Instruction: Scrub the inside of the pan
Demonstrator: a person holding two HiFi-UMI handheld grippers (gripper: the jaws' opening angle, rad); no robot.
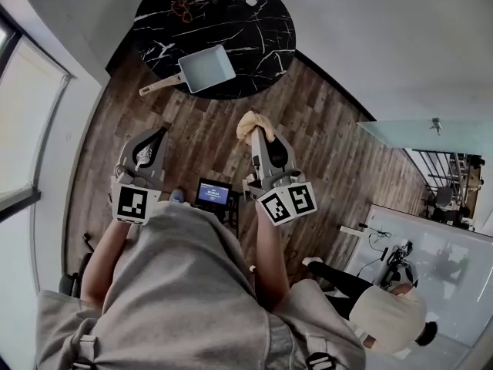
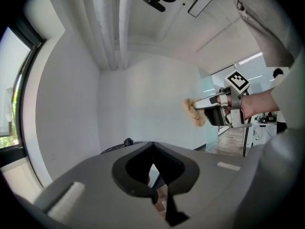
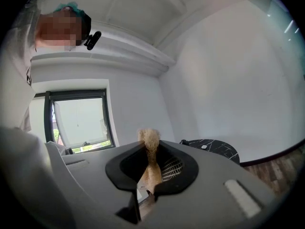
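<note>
Pinching a tan fibrous scrub pad (image 1: 253, 122), the right gripper (image 1: 260, 134) hangs short and right of the pale-blue square pan (image 1: 206, 68), its handle (image 1: 159, 85) pointing toward the shut, empty left gripper (image 1: 154, 135).

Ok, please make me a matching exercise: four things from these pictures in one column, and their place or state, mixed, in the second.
1 pan
2 left tool
3 right tool
4 small screen

A shut on the tan scrubber
B on the wood floor
C on the black table
D shut, empty

Pairs: 1-C, 2-D, 3-A, 4-B
</note>
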